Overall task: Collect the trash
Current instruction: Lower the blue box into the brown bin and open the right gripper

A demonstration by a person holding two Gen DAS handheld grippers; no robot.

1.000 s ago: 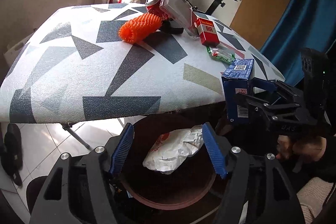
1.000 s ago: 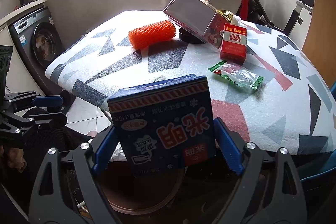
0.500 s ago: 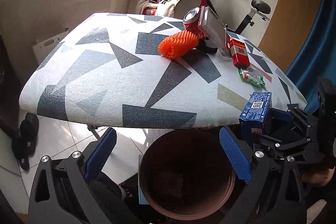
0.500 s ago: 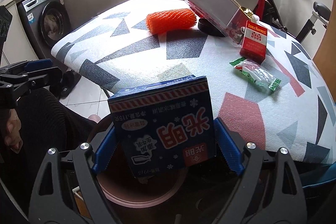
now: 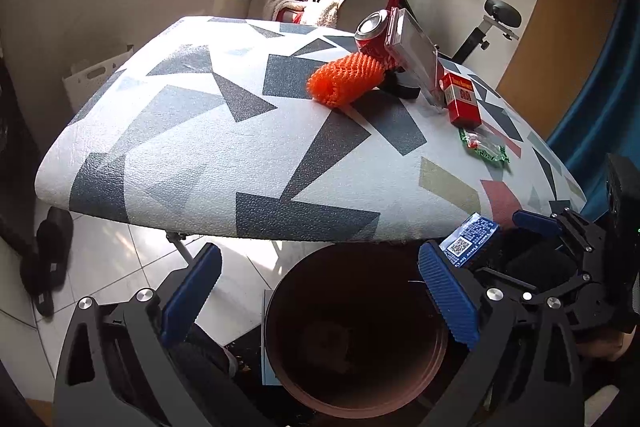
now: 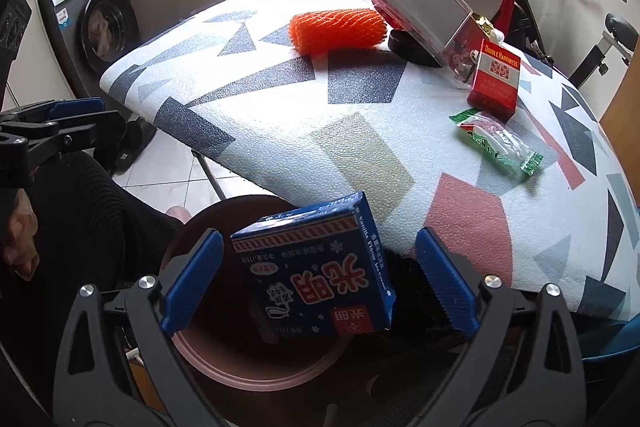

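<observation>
You're mid-drop: your right gripper [image 6: 316,283] has its jaws spread, and the blue box [image 6: 316,275] hangs tilted, loose between them, over the bin [image 6: 208,347]. Your left gripper [image 5: 320,291] gapes empty above the bin. Next, reach for the table's [image 6: 280,131] wrapper [image 6: 496,141].

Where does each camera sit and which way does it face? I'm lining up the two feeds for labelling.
Left wrist: on the left gripper, looking forward and down past its open jaws into the brown bin below the patterned table; the right gripper shows at right.
Right wrist: on the right gripper, facing the table edge above the bin; the blue carton hangs tilted between open jaws, touching neither; the left gripper and a hand show at left.
Shared: bin, table, carton, orange net, red pack, green wrapper.
</observation>
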